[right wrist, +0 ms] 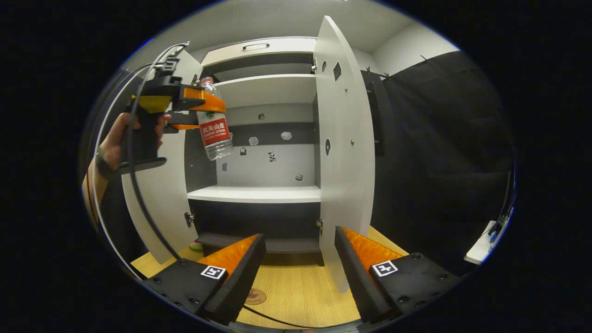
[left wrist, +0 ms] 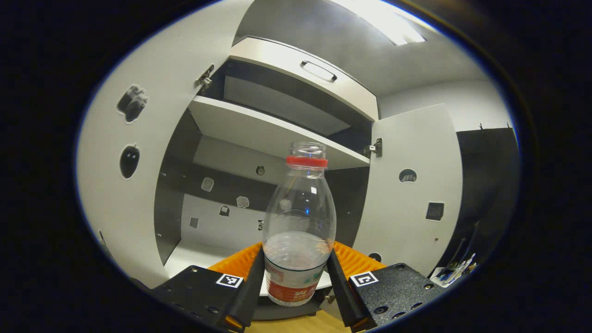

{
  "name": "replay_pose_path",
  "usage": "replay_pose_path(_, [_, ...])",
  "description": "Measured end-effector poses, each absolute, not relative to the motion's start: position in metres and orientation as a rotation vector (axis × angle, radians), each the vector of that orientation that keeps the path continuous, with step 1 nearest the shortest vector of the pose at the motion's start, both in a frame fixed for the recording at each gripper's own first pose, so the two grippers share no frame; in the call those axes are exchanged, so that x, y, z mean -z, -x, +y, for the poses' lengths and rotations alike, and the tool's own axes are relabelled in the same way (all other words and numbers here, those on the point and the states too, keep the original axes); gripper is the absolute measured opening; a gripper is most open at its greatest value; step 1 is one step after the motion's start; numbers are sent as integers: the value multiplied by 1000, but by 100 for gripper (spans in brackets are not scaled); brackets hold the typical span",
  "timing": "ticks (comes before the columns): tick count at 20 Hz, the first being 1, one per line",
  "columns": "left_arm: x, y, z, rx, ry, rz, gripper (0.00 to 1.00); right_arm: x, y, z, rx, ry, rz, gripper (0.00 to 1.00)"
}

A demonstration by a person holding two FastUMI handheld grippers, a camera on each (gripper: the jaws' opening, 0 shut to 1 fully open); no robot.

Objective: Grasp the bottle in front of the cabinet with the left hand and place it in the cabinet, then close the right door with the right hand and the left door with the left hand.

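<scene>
both fingers of the left gripper (left wrist: 296, 277) clamp the bottle (left wrist: 299, 222), held in the air before the open cabinet (right wrist: 268, 194), level with its upper compartment. right gripper (right wrist: 300, 273) low, jaws apart, holding nothing, just before the right door (right wrist: 344, 152); left door (left wrist: 134, 185) open.

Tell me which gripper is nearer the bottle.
Left. The left gripper is clamped on the bottle; the right gripper hangs open, low in front of the cabinet.
</scene>
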State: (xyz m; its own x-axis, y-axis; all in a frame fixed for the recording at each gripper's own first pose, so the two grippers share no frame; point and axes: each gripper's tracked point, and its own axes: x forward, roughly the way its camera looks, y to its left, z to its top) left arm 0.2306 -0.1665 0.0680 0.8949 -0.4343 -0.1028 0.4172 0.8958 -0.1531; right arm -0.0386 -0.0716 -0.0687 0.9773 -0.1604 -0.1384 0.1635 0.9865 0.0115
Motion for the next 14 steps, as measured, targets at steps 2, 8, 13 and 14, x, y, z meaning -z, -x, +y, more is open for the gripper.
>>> replay_pose_path(2, [-40, -269, -179, 417, 76, 201, 70, 62, 46, -86, 205, -8, 117, 98])
replay_pose_path(8, [29, -331, -190, 308, -56, 306, 70, 54, 78, -135, 343, -19, 101, 98])
replay_pose_path(13, [71, -330, -199, 271, 0, 418, 71, 63, 109, -175, 456, 1, 113, 98])
replay_pose_path(14, [74, -330, -197, 268, 4, 432, 71, 64, 113, -179, 473, 2, 114, 98])
